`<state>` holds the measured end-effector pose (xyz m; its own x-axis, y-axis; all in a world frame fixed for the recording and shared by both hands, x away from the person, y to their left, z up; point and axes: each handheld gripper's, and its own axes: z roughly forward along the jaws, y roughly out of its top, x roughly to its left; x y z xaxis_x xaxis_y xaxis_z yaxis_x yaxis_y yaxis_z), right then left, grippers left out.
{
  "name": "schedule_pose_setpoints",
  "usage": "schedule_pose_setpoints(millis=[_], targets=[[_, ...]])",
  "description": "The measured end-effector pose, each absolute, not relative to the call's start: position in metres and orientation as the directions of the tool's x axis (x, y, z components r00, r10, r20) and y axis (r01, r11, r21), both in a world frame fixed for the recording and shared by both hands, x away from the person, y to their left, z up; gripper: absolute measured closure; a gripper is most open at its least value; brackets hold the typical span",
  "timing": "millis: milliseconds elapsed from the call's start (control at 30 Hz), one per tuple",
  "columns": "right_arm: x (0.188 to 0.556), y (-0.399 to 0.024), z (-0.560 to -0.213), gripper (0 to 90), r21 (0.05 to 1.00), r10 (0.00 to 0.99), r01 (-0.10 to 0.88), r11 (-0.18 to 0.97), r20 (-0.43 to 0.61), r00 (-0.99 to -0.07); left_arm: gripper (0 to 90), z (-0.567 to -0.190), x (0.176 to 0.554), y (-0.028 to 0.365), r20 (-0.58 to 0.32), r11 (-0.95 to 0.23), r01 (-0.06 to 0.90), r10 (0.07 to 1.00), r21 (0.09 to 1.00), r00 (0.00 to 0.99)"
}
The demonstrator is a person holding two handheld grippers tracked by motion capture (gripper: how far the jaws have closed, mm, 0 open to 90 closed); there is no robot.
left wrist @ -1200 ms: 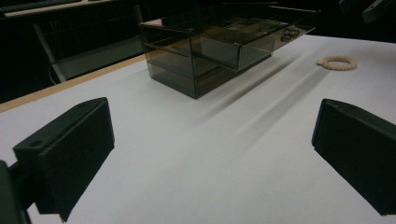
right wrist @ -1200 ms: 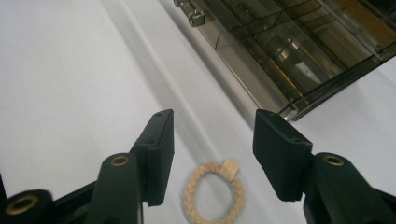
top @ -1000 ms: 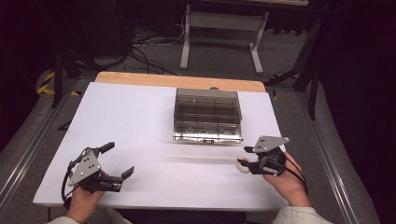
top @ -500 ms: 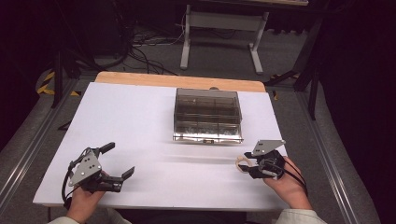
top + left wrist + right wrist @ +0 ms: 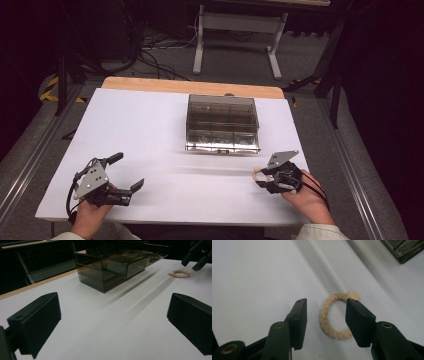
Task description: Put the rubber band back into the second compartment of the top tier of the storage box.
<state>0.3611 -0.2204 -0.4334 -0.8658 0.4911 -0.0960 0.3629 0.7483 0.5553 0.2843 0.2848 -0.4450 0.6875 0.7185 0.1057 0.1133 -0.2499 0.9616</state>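
Observation:
A beige braided rope ring [image 5: 324, 317] lies flat on the white table [image 5: 150, 130], near its right front. My right gripper [image 5: 326, 303] hovers just over the ring, one jaw on either side of the ring's right part. The jaws have just been closing, with that part of the ring between them, but the pads do not touch it. In the high view the ring [image 5: 258, 173] peeks out at the tips of the right gripper [image 5: 263, 179]. My left gripper [image 5: 128, 171] rests wide open at the left front with nothing in it.
A smoky transparent box [image 5: 222, 122] with several compartments stands at the table's middle back; small items lie inside. From the left gripper [image 5: 112, 315] view, the box [image 5: 112, 267], the ring [image 5: 179, 273] and the right gripper [image 5: 197, 255] are far off. A wooden strip [image 5: 190, 86] edges the far side.
My right gripper has shifted slightly left and toward the near edge over the ring. The left gripper, the ring and the box have stayed put.

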Motion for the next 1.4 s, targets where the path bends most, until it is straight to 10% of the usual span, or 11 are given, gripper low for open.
schedule_pose_setpoints(millis=[1400], targets=[[0.370, -0.210, -0.453, 84.3, 0.480, 0.473, 0.383, 0.789, -0.076, -0.878, 0.1, -0.445, 0.284, 0.285, 0.109, -0.251, 0.108, 0.715, 0.962, 0.690]])
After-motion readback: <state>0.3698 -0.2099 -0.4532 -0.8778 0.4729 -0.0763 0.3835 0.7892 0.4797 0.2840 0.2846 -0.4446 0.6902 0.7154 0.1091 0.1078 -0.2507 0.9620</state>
